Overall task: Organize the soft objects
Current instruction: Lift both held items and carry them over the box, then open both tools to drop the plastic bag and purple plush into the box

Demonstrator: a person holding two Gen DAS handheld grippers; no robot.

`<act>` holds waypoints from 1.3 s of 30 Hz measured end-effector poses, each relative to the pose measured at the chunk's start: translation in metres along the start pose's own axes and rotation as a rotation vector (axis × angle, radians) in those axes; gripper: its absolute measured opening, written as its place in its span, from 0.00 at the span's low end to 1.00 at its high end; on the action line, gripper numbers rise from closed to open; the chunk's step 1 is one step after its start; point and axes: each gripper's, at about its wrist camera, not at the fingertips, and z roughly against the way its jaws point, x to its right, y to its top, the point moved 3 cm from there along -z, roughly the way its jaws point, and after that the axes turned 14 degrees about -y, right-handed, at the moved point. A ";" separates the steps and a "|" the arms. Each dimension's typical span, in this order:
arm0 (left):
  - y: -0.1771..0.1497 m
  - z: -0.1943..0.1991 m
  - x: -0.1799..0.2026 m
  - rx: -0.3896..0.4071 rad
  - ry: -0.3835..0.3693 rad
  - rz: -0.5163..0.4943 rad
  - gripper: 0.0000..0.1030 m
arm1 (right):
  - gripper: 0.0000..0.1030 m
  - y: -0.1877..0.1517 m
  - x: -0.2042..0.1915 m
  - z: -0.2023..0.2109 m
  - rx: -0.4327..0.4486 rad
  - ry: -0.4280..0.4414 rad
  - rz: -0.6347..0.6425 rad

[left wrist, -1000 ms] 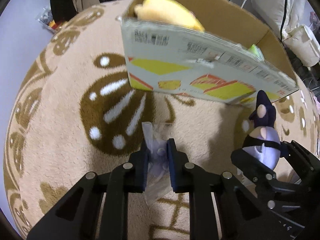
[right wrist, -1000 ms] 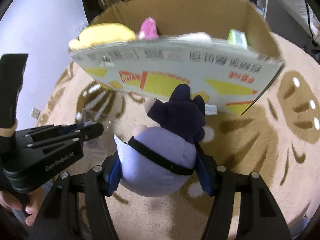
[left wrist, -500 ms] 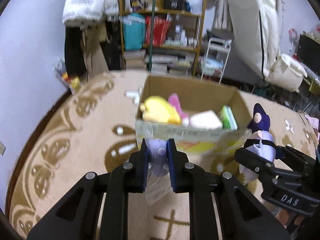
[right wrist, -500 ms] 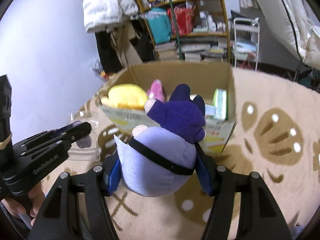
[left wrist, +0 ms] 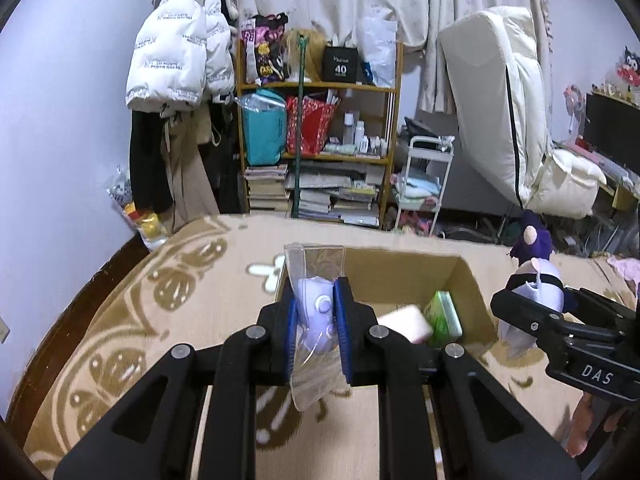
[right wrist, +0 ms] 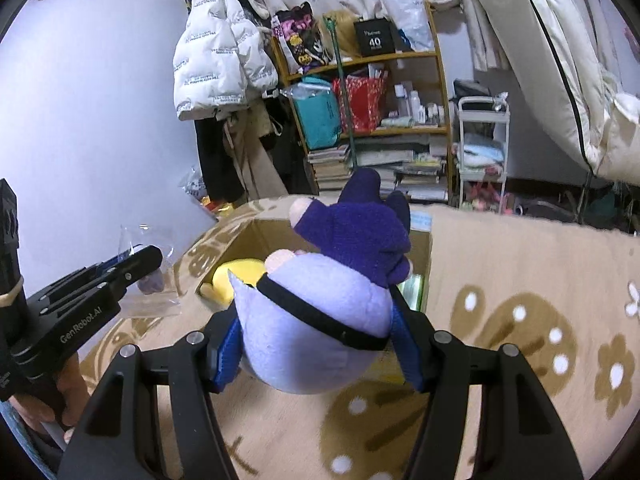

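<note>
On the far left of the scene, the left hand-held gripper [left wrist: 316, 330] is clamped on a clear plastic bag [left wrist: 316, 264] with a small pale-purple soft toy [left wrist: 318, 312] sealed inside; the bag's top sticks up between the blue pads and its bottom hangs below them. A second ago both cameras looked down close at the printed outer wall of the cardboard box [left wrist: 404, 276]; now both grippers have risen and tilted up, so the open top of the box sits below and ahead of them, with the cluttered room behind. Inside the box lie a yellow plush [right wrist: 236, 276], a pale pink block [left wrist: 406, 322] and a green packet [left wrist: 442, 314]. To the right, the right hand-held gripper [right wrist: 316, 344] grips a round lilac plush with a dark purple hat [right wrist: 320, 320] around its body, held above the box's near edge. Beneath everything spreads a beige carpet [right wrist: 520, 280] with brown flower patterns. The lift suggests both toys are now high enough to clear the wall, and the likely next step is to carry them over the opening and let go.
</note>
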 end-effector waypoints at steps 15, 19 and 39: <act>0.022 -0.061 0.006 -0.027 -0.039 -0.026 0.17 | 0.66 0.027 0.002 -0.035 0.052 -0.004 0.052; 0.012 -0.081 0.001 -0.071 -0.035 -0.006 0.17 | 0.66 0.016 0.007 -0.054 -0.002 0.001 0.037; -0.007 -0.098 -0.017 -0.157 0.034 0.010 0.50 | 0.72 -0.007 0.016 -0.097 -0.123 -0.007 0.022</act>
